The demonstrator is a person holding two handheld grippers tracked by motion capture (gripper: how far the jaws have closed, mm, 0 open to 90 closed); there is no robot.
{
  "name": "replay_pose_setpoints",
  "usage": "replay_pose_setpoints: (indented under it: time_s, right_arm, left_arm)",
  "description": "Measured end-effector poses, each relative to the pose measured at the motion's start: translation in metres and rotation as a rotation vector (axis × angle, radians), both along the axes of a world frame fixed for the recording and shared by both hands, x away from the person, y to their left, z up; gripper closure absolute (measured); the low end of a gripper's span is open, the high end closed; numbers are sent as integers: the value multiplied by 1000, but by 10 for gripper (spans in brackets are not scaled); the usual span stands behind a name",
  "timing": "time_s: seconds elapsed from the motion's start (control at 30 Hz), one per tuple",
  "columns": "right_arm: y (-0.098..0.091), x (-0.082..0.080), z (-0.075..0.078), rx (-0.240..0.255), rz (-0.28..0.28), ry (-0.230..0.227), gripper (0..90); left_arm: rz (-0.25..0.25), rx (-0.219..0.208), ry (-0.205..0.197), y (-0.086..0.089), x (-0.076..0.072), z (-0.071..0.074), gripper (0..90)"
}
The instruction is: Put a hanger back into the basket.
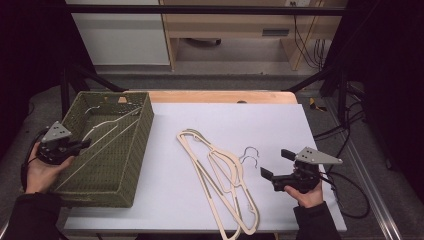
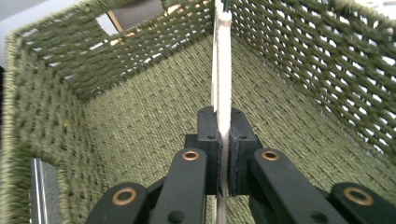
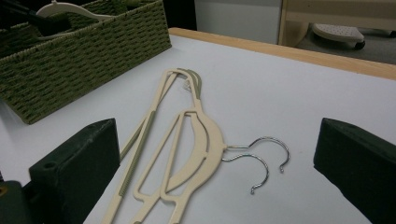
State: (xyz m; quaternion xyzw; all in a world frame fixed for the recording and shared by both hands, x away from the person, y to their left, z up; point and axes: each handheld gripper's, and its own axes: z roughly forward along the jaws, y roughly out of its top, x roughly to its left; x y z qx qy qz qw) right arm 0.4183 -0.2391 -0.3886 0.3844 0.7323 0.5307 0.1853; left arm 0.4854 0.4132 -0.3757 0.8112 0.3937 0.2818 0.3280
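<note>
Inside the green woven basket (image 1: 131,150), a cream hanger (image 1: 107,127) leaned slantwise, its thin edge clamped between the pads of the left tongs (image 2: 223,154), which were closed tight on it. From the left gripper view the hanger (image 2: 222,70) rose straight up between the 2 black jaws, with the basket's woven floor and walls (image 2: 51,116) close around on every side. From the high view the left tongs (image 1: 82,145) reached in over the basket's near-left wall, the hand (image 1: 40,172) just outside it.

Out on the white tabletop (image 1: 300,125), well apart from the basket, 2 more cream hangers (image 1: 222,175) lay flat, one stacked partly on the other, their metal hooks (image 1: 250,155) pointing toward the right tongs (image 1: 272,165). Those tongs stood wide apart with nothing between them, held just above the tabletop near the hooks. In the right gripper view the 2 hangers (image 3: 187,149) and their hooks (image 3: 261,158) lay in the gap ahead of the jaws, untouched, and the basket (image 3: 93,56) stood beyond at the upper left, with bare tabletop (image 3: 289,88) between.

A wooden strip (image 1: 220,96) edged the tabletop's far side.
</note>
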Motion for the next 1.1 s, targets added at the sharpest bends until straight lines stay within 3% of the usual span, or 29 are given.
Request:
replay_pose_setpoints:
  time_s: [0.17,0.33,0.47,0.57,0.73,1.1]
  right_arm:
    - [0,0,0,-4,4,-3,12]
    - [1,0,-1,-6,5,2,14]
    - [1,0,-1,-6,7,0,15]
    - [1,0,-1,-8,10,1,16]
    - [1,1,-1,-11,13,1,16]
    - [4,2,-3,-11,16,8,17]
  left_arm:
    - [3,-13,10,2,1,-5,859]
    - [43,-46,41,7,5,-6,855]
    - [119,-47,100,12,10,-11,844]
    - [172,-81,112,16,12,-12,835]
    - [246,-75,127,18,16,-12,821]
    - [382,-40,202,29,28,-17,771]
